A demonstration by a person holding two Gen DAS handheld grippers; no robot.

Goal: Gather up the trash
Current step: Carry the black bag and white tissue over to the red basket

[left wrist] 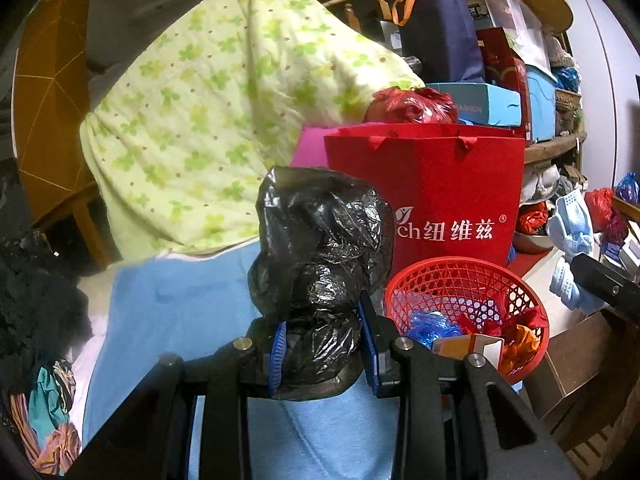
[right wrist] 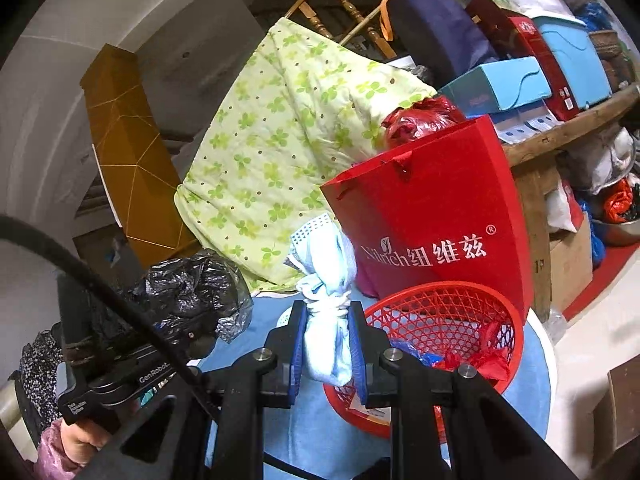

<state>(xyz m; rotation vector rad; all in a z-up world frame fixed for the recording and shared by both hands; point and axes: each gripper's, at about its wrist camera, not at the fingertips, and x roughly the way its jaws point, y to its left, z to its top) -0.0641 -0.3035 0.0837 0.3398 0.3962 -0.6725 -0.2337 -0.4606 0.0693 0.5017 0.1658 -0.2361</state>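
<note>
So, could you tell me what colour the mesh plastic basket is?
Red; the mesh plastic basket shows best in the right wrist view.

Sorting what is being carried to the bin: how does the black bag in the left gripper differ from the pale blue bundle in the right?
The black bag is glossy, crinkled plastic; the pale blue bundle looks matte and soft, partly perforated. The black bag bulges wide beyond the left gripper; the pale blue bundle is slimmer, cinched where the right gripper holds it. Both are clamped beside the red basket.

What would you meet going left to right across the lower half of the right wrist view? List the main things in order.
Left gripper shut on the black plastic bag → right gripper shut on the pale blue bundle → red mesh basket → cardboard box.
</note>
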